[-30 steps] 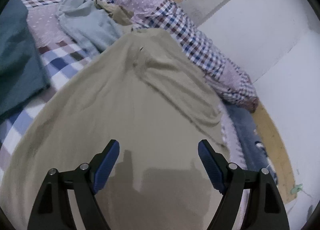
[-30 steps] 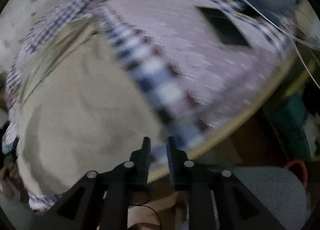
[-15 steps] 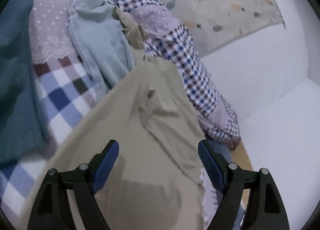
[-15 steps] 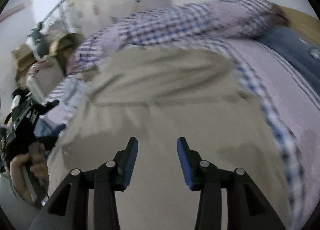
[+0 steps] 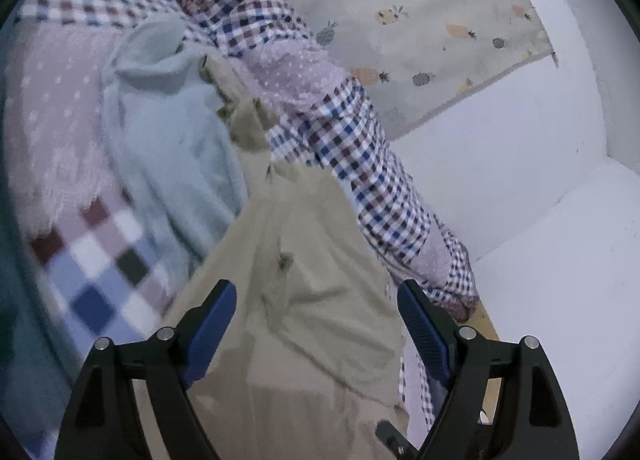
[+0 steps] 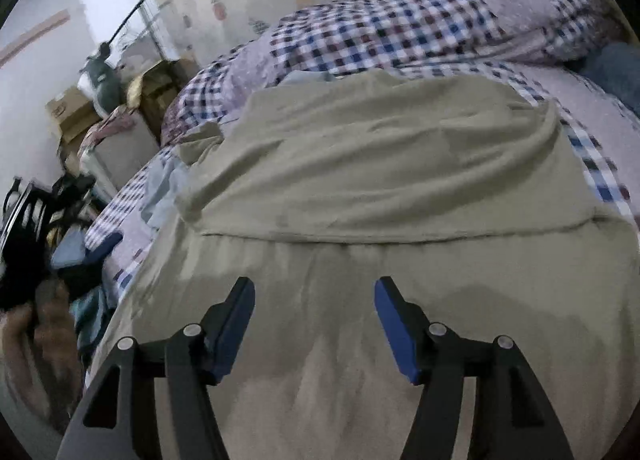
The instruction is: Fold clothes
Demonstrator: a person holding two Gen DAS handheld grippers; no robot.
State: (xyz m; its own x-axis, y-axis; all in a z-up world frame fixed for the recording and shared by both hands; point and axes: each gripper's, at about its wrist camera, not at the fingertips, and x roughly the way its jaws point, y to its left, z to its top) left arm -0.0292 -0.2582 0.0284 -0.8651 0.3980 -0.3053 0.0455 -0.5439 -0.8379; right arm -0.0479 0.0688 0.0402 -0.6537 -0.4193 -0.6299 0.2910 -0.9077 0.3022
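A beige garment [image 5: 312,300] [image 6: 380,188] lies spread on the checked bedspread [image 5: 92,272], with one part folded over and a seam running across in the right wrist view. My left gripper [image 5: 316,324] hovers open above the garment's narrower end, nothing between its blue pads. My right gripper [image 6: 314,320] is open too, just above the wide near part of the beige cloth. A pale blue garment [image 5: 172,140] lies crumpled beside the beige one, touching its far end.
A rolled checked quilt [image 5: 340,140] [image 6: 380,36] runs along the bed's far side by the white wall [image 5: 500,164]. A dark teal cloth [image 5: 12,260] lies at the left edge. Cardboard boxes [image 6: 76,112] and clutter stand off the bed.
The right gripper swung from the bed's edge to over the beige garment and went from shut to open. The left gripper tilted up toward the garment's far end, staying open.
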